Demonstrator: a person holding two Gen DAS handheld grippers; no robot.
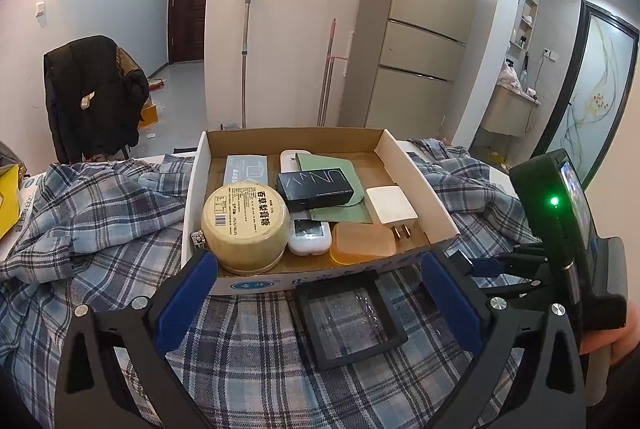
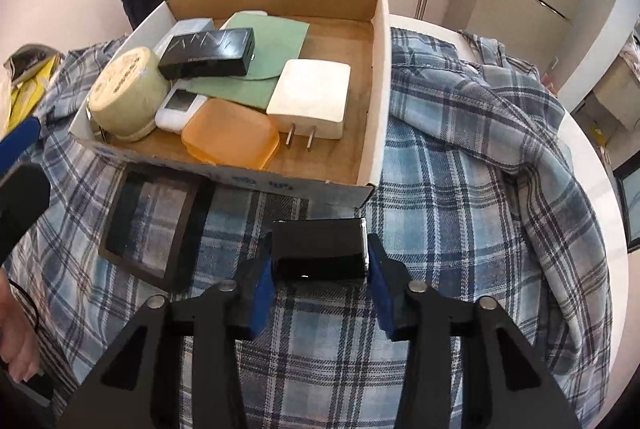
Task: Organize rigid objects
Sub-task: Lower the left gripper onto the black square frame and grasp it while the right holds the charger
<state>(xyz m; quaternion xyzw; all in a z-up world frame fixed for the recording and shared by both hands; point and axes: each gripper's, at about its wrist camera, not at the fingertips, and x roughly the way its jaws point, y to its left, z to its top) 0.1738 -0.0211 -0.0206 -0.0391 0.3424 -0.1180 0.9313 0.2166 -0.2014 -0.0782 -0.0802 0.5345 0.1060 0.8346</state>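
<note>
The right gripper [image 2: 320, 261] clamps a black box [image 2: 320, 249] on the plaid cloth [image 2: 460, 189], at 6 o'clock from the tray [image 2: 376, 89]. The left gripper [image 1: 316, 293] gapes empty above a black frame [image 1: 352, 321].

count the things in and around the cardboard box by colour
black: 3 - box in the cardboard tray, frame on the cloth, case in the right gripper
white: 3 - charger, remote, device at the back
cream: 1 - round tub
orange: 1 - soap case
green: 1 - card
blue-grey: 1 - flat pack
total: 10
</note>
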